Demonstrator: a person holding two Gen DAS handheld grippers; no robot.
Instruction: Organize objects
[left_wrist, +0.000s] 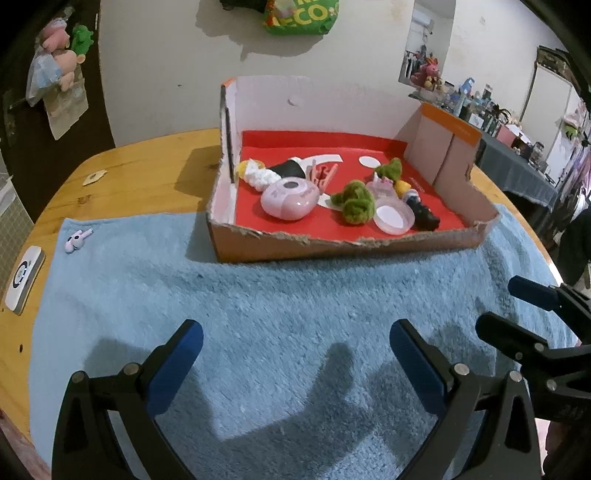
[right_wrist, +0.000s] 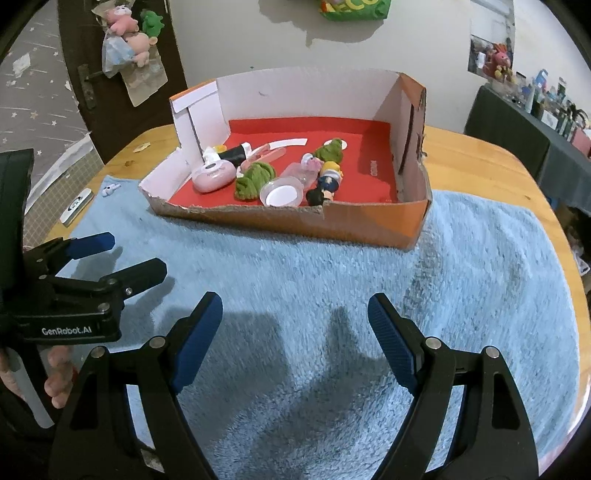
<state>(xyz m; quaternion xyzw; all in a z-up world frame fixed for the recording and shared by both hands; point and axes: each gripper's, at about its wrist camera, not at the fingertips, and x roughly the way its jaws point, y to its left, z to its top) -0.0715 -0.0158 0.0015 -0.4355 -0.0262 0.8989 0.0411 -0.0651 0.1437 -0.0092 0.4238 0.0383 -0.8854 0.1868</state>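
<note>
Wooden table (left_wrist: 147, 155) carries a blue towel (left_wrist: 280, 317). On it sits my torn cardboard box (right_wrist: 369, 225), holding a pink case (left_wrist: 290, 203), green plush (left_wrist: 354, 203) and figurines. My left gripper (left_wrist: 295, 354) and right gripper (right_wrist: 295, 328) hover released, empty, above the towel.

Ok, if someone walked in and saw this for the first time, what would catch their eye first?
Probably the cardboard box with its bright red floor, sitting at the far side of the blue towel and holding a jumble of small toys: a pink oval case, green fuzzy lumps and a little doll. Next, a small pink toy lying alone on the towel's far left corner, outside the box. Both hand-held grippers, left and right, hover open and empty over the towel.
</note>
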